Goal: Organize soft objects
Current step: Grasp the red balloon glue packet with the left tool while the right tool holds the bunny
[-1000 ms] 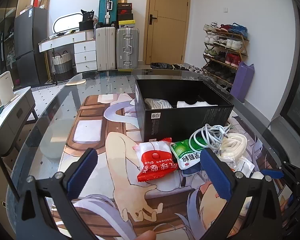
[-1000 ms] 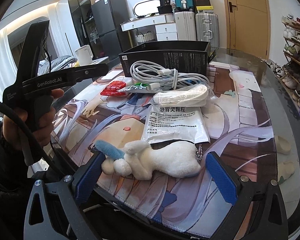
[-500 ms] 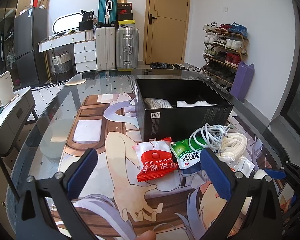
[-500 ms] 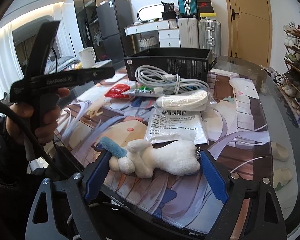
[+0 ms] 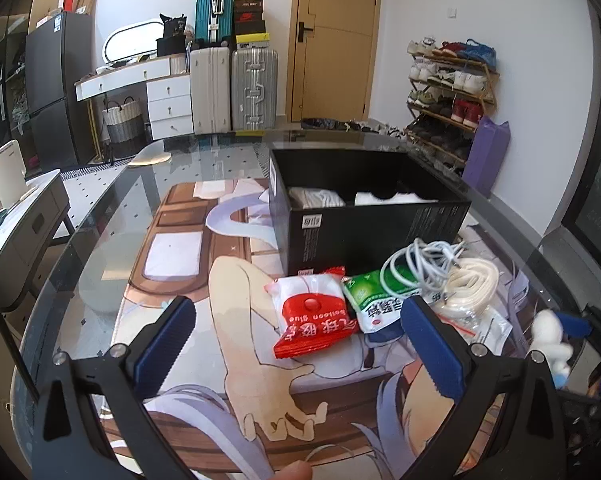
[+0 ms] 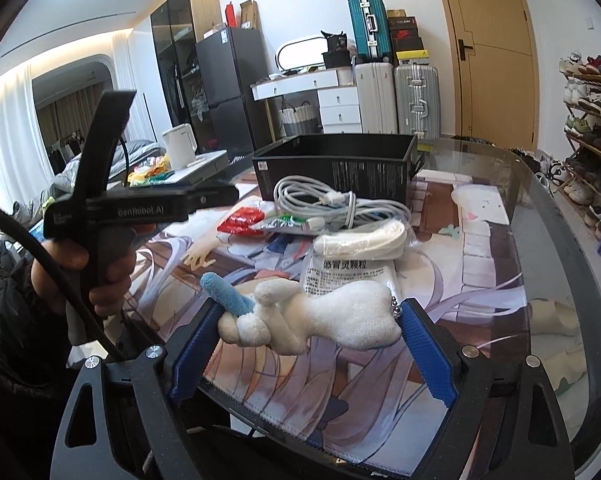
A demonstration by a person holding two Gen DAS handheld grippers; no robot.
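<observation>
Because the white plush toy (image 6: 324, 320) lies crosswise between my right gripper (image 6: 308, 354) jaws, its long axis running from one blue pad to the other, the coming squeeze would take it end to end. Those jaws are spread, each pad touching or just beside an end; I cannot tell if they grip. It sits at the near edge of the tabletop (image 6: 540, 216), the black box (image 6: 336, 172) well beyond. My left gripper (image 5: 300, 344) hangs spread and empty farther off; its view shows soft white things already inside the box, and only the toy's head at far right.
</observation>
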